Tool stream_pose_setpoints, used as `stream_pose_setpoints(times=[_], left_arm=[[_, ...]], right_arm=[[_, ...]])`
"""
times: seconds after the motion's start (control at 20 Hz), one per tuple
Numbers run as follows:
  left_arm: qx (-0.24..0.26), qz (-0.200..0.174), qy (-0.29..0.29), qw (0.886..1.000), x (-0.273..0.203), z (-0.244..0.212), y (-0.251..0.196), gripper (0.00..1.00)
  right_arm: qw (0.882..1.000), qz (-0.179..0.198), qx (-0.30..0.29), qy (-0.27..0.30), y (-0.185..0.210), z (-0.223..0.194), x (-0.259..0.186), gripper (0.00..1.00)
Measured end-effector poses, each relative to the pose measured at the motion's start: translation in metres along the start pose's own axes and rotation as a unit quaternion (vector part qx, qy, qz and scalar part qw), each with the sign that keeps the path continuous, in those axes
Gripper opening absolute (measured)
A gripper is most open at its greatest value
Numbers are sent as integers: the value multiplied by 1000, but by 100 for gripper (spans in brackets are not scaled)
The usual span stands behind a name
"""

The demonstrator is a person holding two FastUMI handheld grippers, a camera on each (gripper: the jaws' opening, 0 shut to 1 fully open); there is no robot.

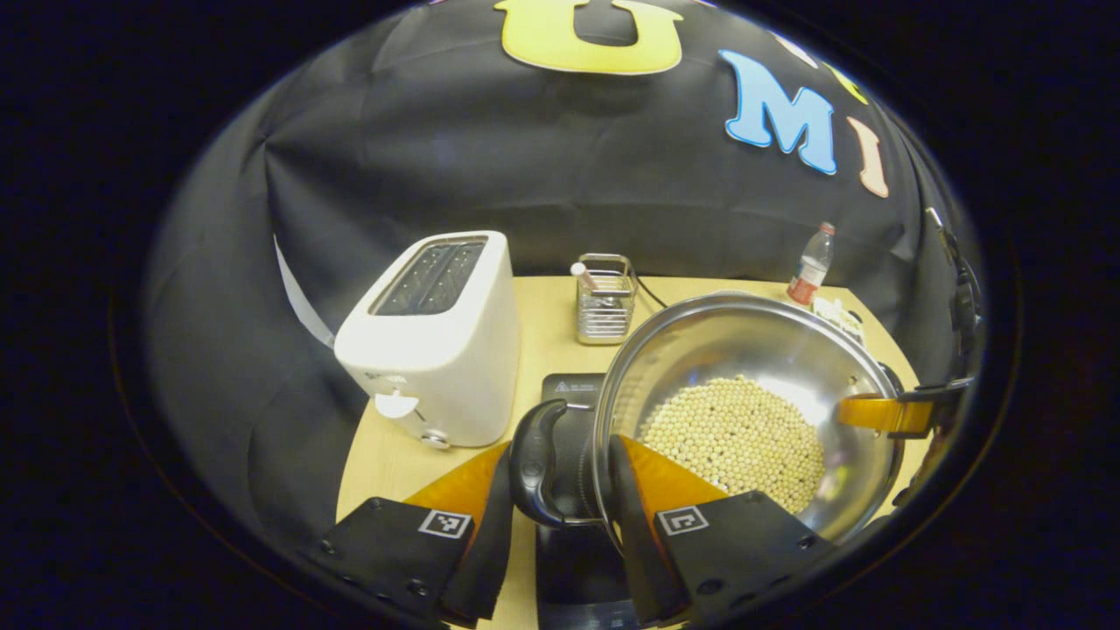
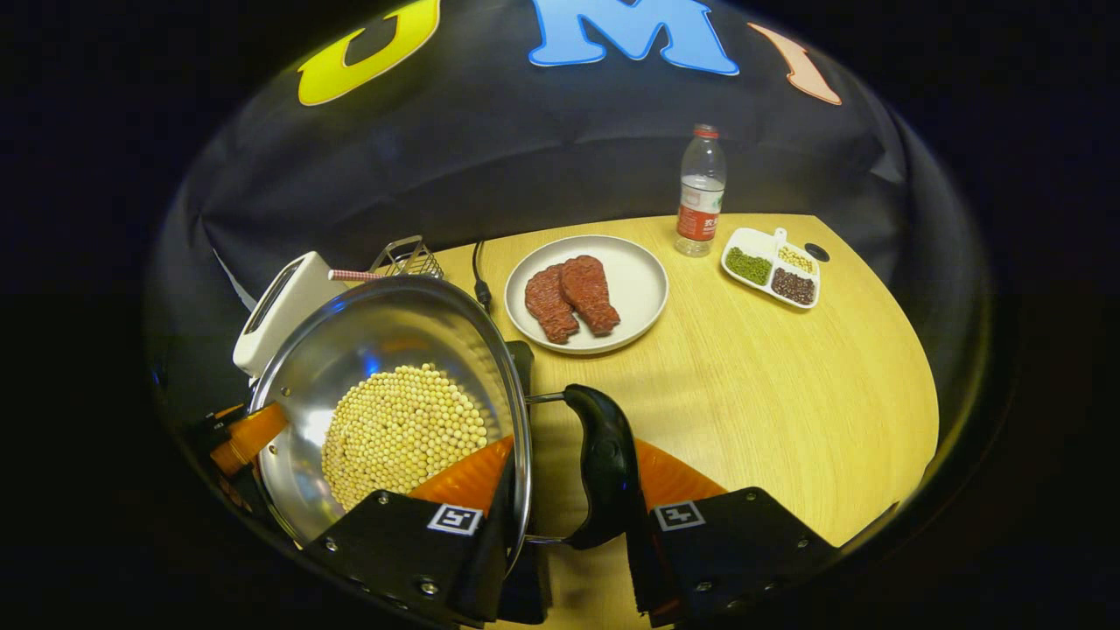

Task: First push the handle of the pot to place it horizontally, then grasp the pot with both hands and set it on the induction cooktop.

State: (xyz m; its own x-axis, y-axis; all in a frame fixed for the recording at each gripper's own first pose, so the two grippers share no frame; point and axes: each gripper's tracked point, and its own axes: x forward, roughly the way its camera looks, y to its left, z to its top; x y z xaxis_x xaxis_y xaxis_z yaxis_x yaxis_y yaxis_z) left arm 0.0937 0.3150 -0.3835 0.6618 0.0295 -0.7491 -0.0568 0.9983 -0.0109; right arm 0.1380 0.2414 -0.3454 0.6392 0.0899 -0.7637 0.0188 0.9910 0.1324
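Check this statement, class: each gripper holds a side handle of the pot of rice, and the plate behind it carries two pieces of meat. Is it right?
Not quite. The pot holds round yellow beans, not rice, as the right gripper view shows. The rest stands: the left gripper and right gripper each hold a side handle, and the plate carries two pieces of meat.

Hidden: induction cooktop (image 1: 573, 389) mostly beneath pot (image 1: 744, 350), ahead of left gripper (image 1: 560, 490) | Cut off: toaster (image 2: 280, 306) behind pot rim | Unreadable: bottle (image 2: 700, 192) label
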Motion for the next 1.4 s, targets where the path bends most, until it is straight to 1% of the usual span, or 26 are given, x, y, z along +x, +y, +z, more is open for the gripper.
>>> stream_pose_setpoints(times=[0.05, 0.1, 0.2, 0.3, 0.4, 0.45, 0.65, 0.7, 0.75, 0.8, 0.85, 0.9, 0.95, 1.0, 1.05, 1.1, 1.2, 1.25, 1.3, 1.4], left_arm=[[-2, 0, 2, 1000, 1, -2, 4, 60], [-5, 0, 5, 1000, 3, -2, 9, 63], [2, 1, 8, 1000, 7, -4, 17, 63], [5, 2, 10, 1000, 13, -4, 22, 63], [10, 0, 13, 1000, 17, -6, 22, 63], [14, -1, 14, 1000, 20, -7, 22, 60], [20, -4, 16, 1000, 28, -11, 23, 60], [22, -4, 11, 1000, 31, -10, 23, 63], [19, -3, 11, 1000, 29, -13, 25, 63], [16, -4, 3, 1000, 27, -11, 26, 60], [12, -6, 3, 1000, 27, -13, 26, 63], [9, -5, -3, 1000, 27, -11, 27, 64], [10, -1, -4, 1000, 28, -13, 30, 60], [20, 16, -18, 1000, 26, -10, 35, 70], [30, 26, -33, 999, 23, -4, 39, 71], [31, 33, -46, 998, 17, 3, 41, 90], [12, 45, -71, 996, -2, 12, 43, 92], [1, 53, -85, 995, -16, 17, 44, 91], [-6, 58, -101, 993, -30, 26, 43, 89], [-14, 70, -131, 989, -65, 41, 32, 90]], right_arm=[[1000, 1, -2, 0, 5, -1, 3, 57], [1000, 0, -1, 2, 8, -3, 5, 57], [1000, 1, 1, 5, 14, -5, 11, 57], [1000, 6, 6, 11, 20, -8, 17, 57], [1000, 2, 16, 12, 20, -10, 21, 57], [1000, 0, 16, 12, 19, -11, 23, 57], [1000, -2, 24, 14, 20, -20, 29, 57], [1000, -2, 23, 7, 20, -18, 32, 57], [1000, -1, 22, 4, 20, -17, 32, 57], [1000, 2, 25, 1, 20, -17, 31, 63], [1000, 2, 25, 0, 21, -17, 33, 57], [1000, 4, 25, -1, 21, -15, 34, 57], [1000, 6, 22, -2, 22, -16, 35, 57], [1000, 7, 13, -5, 22, -16, 31, 58], [1000, -2, -5, -14, 18, -13, 31, 60], [999, -2, -20, -28, 14, -7, 24, 66], [998, 10, -36, -58, 14, 5, 9, 79], [996, 14, -44, -74, 10, 12, -2, 88], [994, 13, -55, -92, 1, 21, -14, 100], [989, 8, -72, -128, -15, 40, -42, 100]])
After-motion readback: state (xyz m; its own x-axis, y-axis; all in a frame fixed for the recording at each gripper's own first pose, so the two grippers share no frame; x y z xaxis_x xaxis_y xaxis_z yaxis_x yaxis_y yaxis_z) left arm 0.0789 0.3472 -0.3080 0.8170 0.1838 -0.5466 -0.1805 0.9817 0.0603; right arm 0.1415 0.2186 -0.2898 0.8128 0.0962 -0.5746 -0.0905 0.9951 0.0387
